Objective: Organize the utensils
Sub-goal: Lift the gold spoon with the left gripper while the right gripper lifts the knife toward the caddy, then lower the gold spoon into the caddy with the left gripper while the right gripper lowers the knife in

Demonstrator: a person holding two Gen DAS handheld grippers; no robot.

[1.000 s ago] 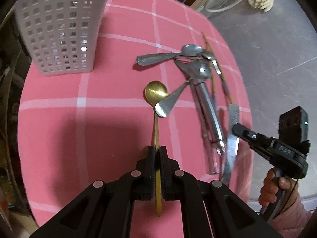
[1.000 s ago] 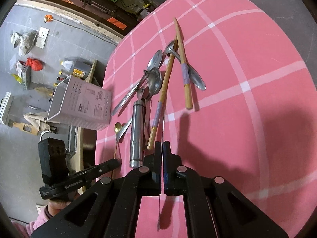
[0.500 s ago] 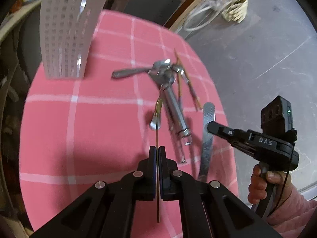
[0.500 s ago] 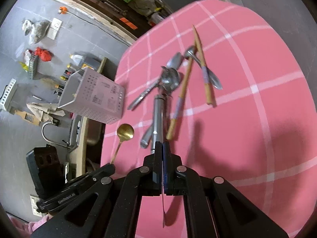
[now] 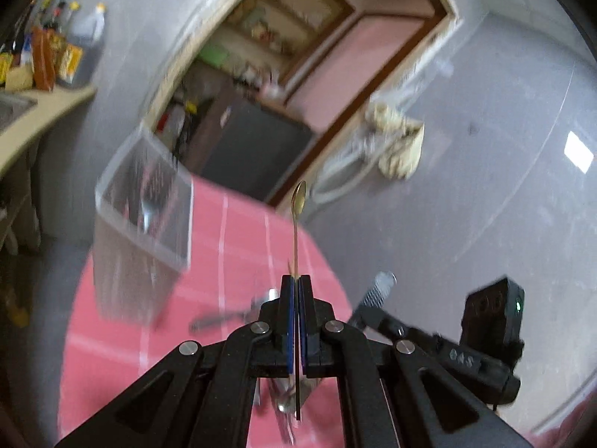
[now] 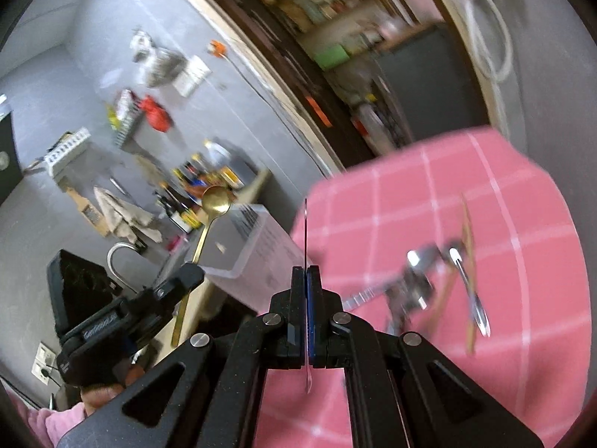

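Note:
My left gripper [image 5: 297,280] is shut on a gold spoon [image 5: 298,201], held edge-on with its bowl pointing up, lifted above the pink checked table [image 5: 231,246]. The spoon's bowl also shows in the right wrist view [image 6: 215,201]. My right gripper [image 6: 306,272] is shut on a thin flat silver knife [image 6: 305,224], seen edge-on and raised off the table. The white perforated utensil basket [image 5: 141,201] stands at the table's far left, blurred; it also shows in the right wrist view [image 6: 253,246].
A pile of silver spoons and wooden chopsticks [image 6: 440,280] lies on the table at the right. A counter with bottles [image 5: 44,59] and a sink stands left of the table. A doorway and dark cabinet [image 5: 253,142] are behind.
Both grippers have risen and tilted upward, lifting the gold spoon and the knife well off the table. The views now look across the room instead of down.

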